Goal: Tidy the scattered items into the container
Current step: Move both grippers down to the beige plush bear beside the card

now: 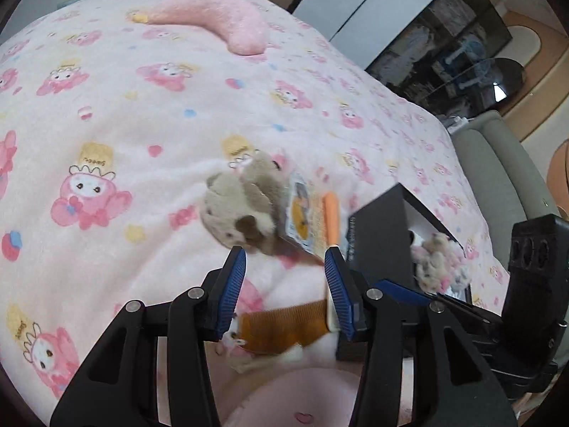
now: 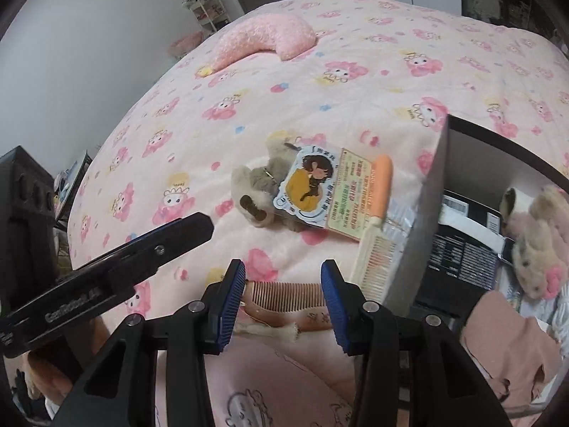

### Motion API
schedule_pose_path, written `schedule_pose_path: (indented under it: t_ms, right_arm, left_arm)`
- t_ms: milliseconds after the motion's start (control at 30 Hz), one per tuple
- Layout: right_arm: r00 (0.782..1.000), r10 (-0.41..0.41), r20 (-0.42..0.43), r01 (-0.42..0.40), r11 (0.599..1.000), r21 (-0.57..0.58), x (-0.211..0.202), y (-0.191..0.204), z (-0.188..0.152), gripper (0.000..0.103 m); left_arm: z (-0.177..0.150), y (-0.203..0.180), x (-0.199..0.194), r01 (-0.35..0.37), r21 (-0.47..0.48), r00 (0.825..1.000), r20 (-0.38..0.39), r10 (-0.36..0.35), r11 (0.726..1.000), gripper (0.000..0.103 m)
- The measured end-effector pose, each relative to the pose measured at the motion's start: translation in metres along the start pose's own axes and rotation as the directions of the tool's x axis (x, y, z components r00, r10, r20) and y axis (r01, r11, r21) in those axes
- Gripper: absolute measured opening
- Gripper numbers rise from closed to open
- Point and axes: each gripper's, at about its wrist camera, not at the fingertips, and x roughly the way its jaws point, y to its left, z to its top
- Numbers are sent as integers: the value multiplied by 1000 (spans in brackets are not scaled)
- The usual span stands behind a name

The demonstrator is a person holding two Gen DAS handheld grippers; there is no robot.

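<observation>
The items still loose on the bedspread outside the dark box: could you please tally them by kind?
Combs: 2, wooden comb and orange-handled comb
Plush toys: 1, grey-beige plush with its tag
Total: 3

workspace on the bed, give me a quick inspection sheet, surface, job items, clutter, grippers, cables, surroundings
surface: pink cartoon-print blanket over a bed, soft and rumpled.
job's things: black box open, a plush toy already inside; grey plush with tag, orange-handled comb against the box wall, wooden comb nearest the grippers, all lying on the blanket.
clutter: pink crescent pillow far up the bed.
grippers: left gripper open, nothing between the pads; right gripper open above the wooden comb, not gripping it.
cables: nothing seen.
surroundings: white shelf rack by the wall; dark glass cabinet beside the bed.
</observation>
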Motion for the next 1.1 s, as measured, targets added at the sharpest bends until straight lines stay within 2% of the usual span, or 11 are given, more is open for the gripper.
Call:
schedule_pose_path:
  t_ms: [200, 400, 533, 567, 667, 733, 800, 833, 900, 967, 1100]
  right_arm:
    - [998, -11, -59, 12, 1000, 27, 40, 3, 26, 41]
    - [989, -21, -144, 26, 999, 35, 84, 4, 41, 41]
    - [989, -11, -150, 23, 997, 80, 95, 0, 46, 41]
    - [990, -3, -142, 16, 996, 92, 94, -1, 46, 41]
    - [991, 17, -130, -1, 993, 120, 90, -6, 45, 41]
    - [992, 11, -122, 4, 992, 128, 88, -7, 44, 41]
    - [992, 3, -126, 11, 993, 117, 92, -5, 44, 41]
    - [991, 0, -134, 15, 993, 114, 95, -4, 44, 41]
    - [989, 6, -148, 11, 993, 118, 101, -2, 44, 42]
    - [988, 14, -151, 4, 993, 119, 105, -1, 45, 46]
    - [986, -7, -165, 28, 992, 122, 115, -2, 47, 53]
  left_arm:
    - [23, 36, 36, 25, -75, 998, -52, -28, 997, 50]
    - [40, 44, 73, 81, -111, 991, -94, -91, 990, 56]
    - [44, 52, 85, 99, -141, 988, -104, -114, 985, 39]
    - [44, 53, 80, 110, -141, 988, -90, -123, 984, 27]
    - [39, 60, 66, 125, -159, 987, -77, -139, 979, 9]
    - [37, 64, 58, 128, -168, 987, -76, -142, 977, 3]
    - [36, 66, 55, 131, -169, 988, -62, -143, 977, 3]
    - [38, 67, 56, 128, -170, 988, -61, -140, 977, 3]
    - [44, 70, 62, 135, -181, 987, -65, -148, 974, 14]
    - [50, 72, 71, 169, -204, 981, -62, -185, 964, 46]
    - [57, 67, 97, 156, -198, 977, -111, -180, 968, 49]
